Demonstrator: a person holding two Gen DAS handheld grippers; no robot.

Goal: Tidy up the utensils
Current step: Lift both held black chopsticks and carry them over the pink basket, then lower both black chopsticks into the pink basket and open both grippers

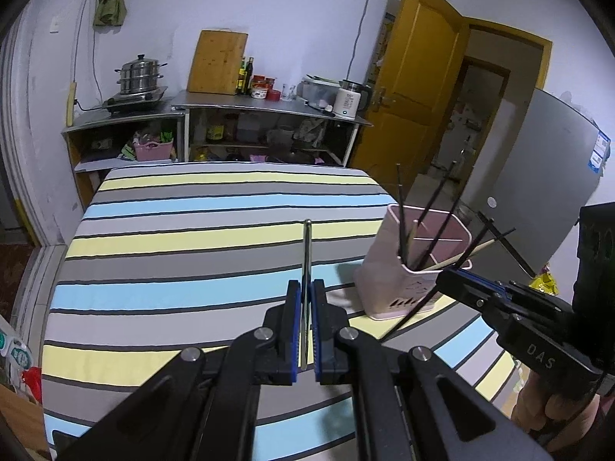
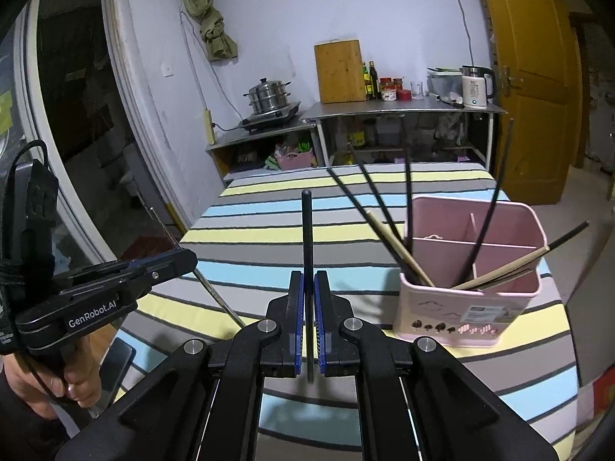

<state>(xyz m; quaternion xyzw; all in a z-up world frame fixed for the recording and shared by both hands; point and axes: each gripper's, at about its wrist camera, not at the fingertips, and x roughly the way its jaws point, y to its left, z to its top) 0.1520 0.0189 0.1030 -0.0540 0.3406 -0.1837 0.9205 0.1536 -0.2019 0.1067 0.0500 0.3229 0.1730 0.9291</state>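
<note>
The left gripper (image 1: 306, 299) has its jaws clamped on a thin metal chopstick (image 1: 306, 253), which stands straight out ahead of the blue pads above the striped cloth. The right gripper (image 2: 308, 296) has its jaws clamped on a black chopstick (image 2: 306, 230), likewise pointing forward past the pads.

Just to the right of both pairs of jaws stands a pink utensil holder (image 2: 467, 307), upright on the striped counter (image 2: 250, 230) and split into compartments by inner walls. Several black chopsticks (image 2: 407, 207) and a few pale wooden chopsticks (image 2: 399, 247) lean out of it at different angles, mostly from the nearer compartments.

Seen from the right wrist, the left gripper sits off to the left, held by a person's hand (image 2: 46, 380) at its handle, with the metal chopstick slanting through its jaws.

Beyond the jaws, against the far wall, a metal shelf unit (image 1: 269, 105) carries a steel steamer pot (image 1: 140, 75), a wooden cutting board (image 1: 217, 63), bottles and a white electric kettle (image 1: 348, 103). A yellow door (image 1: 419, 77) stands open farther right.
</note>
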